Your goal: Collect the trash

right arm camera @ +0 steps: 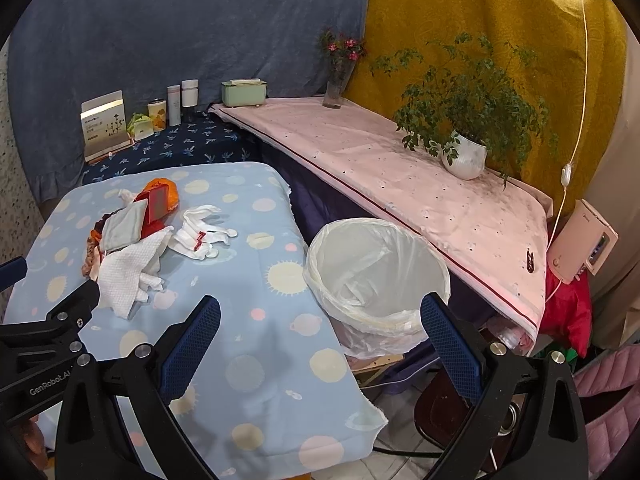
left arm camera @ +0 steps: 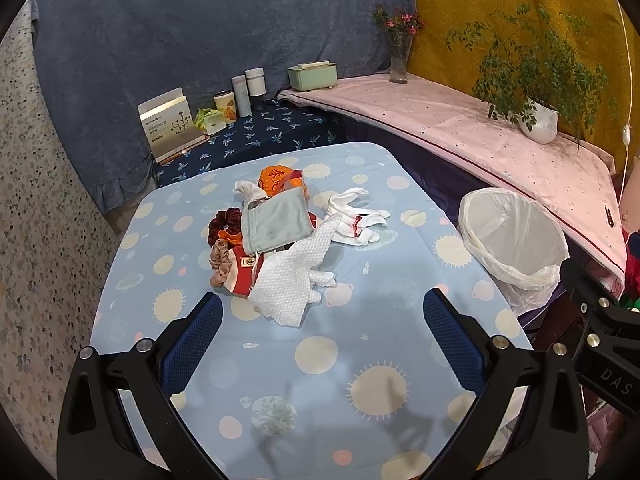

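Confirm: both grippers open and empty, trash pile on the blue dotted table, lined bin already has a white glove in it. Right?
Not quite. The lined bin holds nothing but its liner; the right wrist view looks straight into it. The white gloves lie on the table beside the pile. Left gripper and right gripper are open and empty.

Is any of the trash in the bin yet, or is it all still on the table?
Nothing looks done yet: the bin shows only its plastic liner. Nothing is in hand either; the left tool and right tool are both open and hold nothing. All of it is left: the pile with its white cloth, and the white gloves beside it, all on the table.
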A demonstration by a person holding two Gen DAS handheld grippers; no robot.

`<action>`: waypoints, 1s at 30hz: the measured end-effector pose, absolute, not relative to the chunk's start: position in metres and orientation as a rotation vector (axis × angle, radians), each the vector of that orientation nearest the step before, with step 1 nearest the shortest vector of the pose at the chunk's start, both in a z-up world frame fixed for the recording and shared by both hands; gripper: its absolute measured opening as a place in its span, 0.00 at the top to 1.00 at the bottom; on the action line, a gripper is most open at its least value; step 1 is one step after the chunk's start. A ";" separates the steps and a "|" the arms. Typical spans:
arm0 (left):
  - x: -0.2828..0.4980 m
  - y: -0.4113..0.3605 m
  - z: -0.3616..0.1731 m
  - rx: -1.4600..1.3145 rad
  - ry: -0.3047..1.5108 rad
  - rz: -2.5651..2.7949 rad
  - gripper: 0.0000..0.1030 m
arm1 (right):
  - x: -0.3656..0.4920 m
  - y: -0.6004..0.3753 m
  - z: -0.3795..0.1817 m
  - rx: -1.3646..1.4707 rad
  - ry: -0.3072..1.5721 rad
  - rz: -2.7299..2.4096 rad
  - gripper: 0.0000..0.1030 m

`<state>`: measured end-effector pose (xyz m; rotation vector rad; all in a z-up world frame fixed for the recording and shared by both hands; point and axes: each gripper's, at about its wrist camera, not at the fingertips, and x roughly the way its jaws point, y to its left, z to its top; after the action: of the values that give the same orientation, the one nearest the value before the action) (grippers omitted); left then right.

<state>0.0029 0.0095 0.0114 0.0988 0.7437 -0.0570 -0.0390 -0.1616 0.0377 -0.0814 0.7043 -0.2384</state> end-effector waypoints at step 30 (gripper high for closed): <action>0.005 0.013 0.012 0.095 0.737 -0.050 0.07 | -0.036 -0.153 0.033 -0.088 0.699 -0.233 0.07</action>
<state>0.0045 0.0126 0.0121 0.0949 0.7370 -0.0502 -0.0360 -0.1533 0.0333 -0.0879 0.6994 -0.2334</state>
